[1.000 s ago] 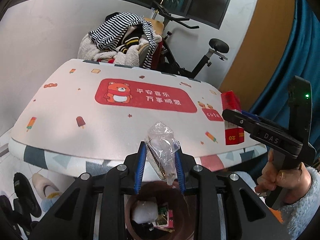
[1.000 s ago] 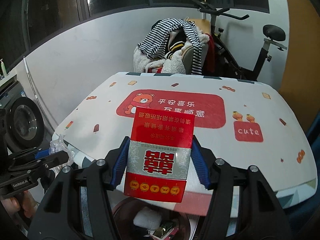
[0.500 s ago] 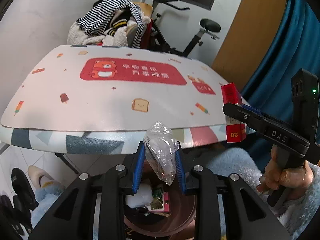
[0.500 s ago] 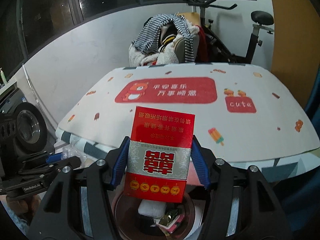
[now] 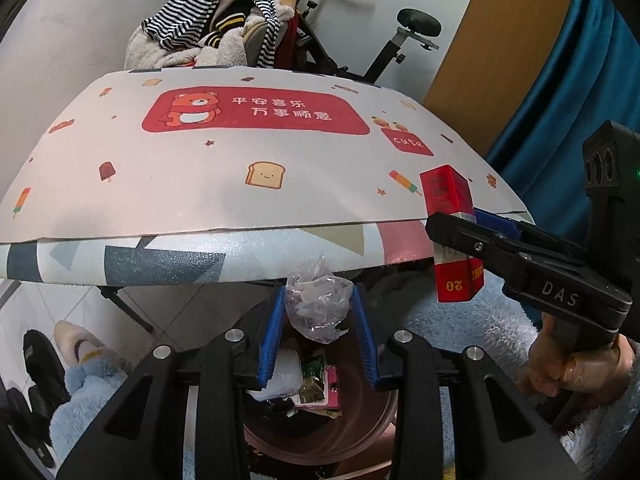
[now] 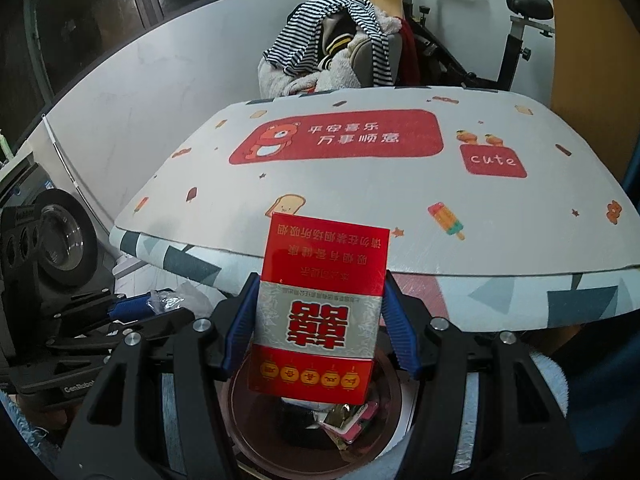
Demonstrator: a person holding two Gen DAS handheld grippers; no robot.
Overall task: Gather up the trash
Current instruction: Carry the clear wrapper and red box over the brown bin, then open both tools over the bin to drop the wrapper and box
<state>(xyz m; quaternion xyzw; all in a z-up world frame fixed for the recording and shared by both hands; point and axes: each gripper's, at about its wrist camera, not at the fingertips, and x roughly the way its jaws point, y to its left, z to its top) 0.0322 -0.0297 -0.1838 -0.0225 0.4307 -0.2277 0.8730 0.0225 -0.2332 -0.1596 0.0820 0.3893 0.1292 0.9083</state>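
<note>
Nearly done: over the bin [image 5: 320, 432] at 6 o'clock, left tongs [image 5: 318, 312] are opening around the plastic wrapper [image 5: 316, 308], right tongs [image 6: 320, 320] clamp the red carton [image 6: 320, 308], neither dropped yet.

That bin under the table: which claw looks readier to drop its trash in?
Probably the left claw. Its jaws are already opening around the crumpled plastic wrapper, directly above the bin. The right claw grips the red box over the bin too.

Left gripper [image 5: 318, 322] jaws opening; right gripper [image 6: 320, 320] jaws clamped, both angled downward.
</note>
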